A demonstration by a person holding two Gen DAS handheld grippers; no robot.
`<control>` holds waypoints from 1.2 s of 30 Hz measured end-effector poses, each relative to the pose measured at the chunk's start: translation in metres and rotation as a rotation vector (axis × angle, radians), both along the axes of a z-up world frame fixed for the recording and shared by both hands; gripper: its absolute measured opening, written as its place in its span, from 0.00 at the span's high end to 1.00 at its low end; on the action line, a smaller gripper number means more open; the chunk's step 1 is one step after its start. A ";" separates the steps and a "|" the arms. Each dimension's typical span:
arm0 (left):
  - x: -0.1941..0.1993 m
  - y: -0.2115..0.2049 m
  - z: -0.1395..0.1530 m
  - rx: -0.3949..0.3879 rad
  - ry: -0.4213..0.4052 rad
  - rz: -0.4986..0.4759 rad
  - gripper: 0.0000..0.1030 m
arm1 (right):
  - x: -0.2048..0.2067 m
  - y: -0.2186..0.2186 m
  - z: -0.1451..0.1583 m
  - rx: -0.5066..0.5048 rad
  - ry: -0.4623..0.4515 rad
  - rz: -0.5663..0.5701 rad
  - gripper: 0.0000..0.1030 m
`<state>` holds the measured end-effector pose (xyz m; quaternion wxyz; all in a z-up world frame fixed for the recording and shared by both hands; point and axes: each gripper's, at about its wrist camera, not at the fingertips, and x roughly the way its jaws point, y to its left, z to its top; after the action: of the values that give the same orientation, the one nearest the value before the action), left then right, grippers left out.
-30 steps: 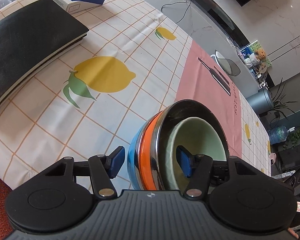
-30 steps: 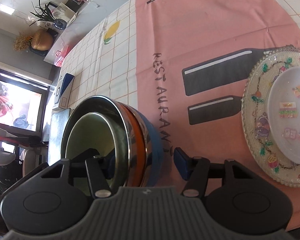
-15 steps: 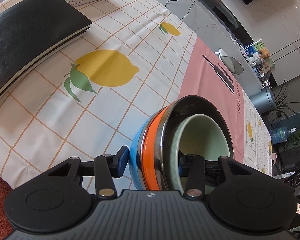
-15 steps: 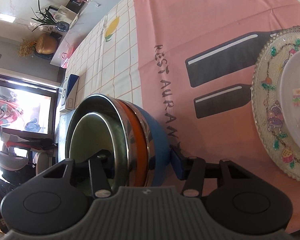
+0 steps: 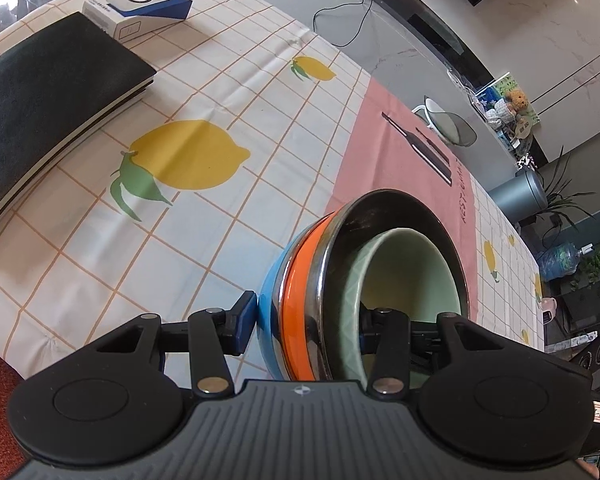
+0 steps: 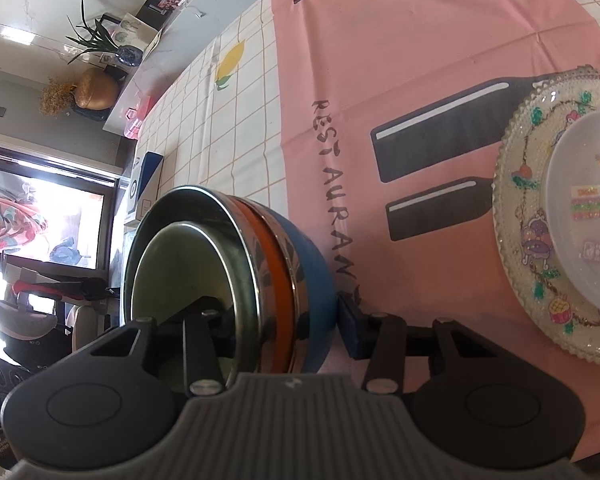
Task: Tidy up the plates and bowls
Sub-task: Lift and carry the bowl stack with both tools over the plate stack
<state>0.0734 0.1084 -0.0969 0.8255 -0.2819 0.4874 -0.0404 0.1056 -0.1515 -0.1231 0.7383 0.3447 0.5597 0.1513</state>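
Note:
A nested stack of bowls [image 5: 312, 280] stands between my two grippers: blue outside, then orange, a steel bowl, and a pale green bowl [image 5: 412, 272] innermost. My left gripper [image 5: 306, 320] is shut on the stack's near rim, one finger outside the blue wall, one inside the green bowl. My right gripper [image 6: 280, 320] is shut on the opposite rim of the stack [image 6: 260, 248] the same way. A clear patterned plate [image 6: 528, 248] with a white plate [image 6: 588, 220] on it lies to the right in the right wrist view.
A black notebook [image 5: 40, 92] and a white-and-blue box [image 5: 140, 12] lie at the far left of the lemon-print tablecloth. A pink mat [image 6: 380, 60] covers the table's middle. The table's near edge [image 5: 4, 344] is close to the left gripper.
Both grippers have closed from open onto the bowl stack's rims. The stack appears lifted and the left view has pulled back from the table.

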 end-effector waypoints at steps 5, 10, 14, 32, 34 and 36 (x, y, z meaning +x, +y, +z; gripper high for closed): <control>0.002 -0.022 0.016 0.006 -0.028 -0.029 0.50 | -0.005 -0.020 0.015 0.006 -0.030 -0.021 0.56; 0.004 -0.054 0.032 0.016 -0.058 -0.079 0.50 | -0.014 -0.051 0.032 0.009 -0.059 -0.053 0.56; 0.008 -0.083 0.040 0.009 -0.073 -0.116 0.50 | -0.019 -0.079 0.044 0.003 -0.074 -0.082 0.56; 0.021 -0.183 0.022 -0.027 -0.016 -0.254 0.50 | -0.036 -0.197 0.053 -0.059 -0.045 -0.169 0.56; 0.022 -0.185 0.014 -0.030 0.003 -0.249 0.50 | -0.037 -0.199 0.045 -0.062 -0.028 -0.169 0.56; 0.024 -0.184 0.008 -0.031 0.019 -0.241 0.50 | -0.036 -0.199 0.037 -0.064 -0.013 -0.167 0.56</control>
<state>0.0972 -0.0758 -0.0890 0.8054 -0.2344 0.5249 -0.1443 0.0699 -0.3508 -0.0863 0.7624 0.3654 0.5289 0.0736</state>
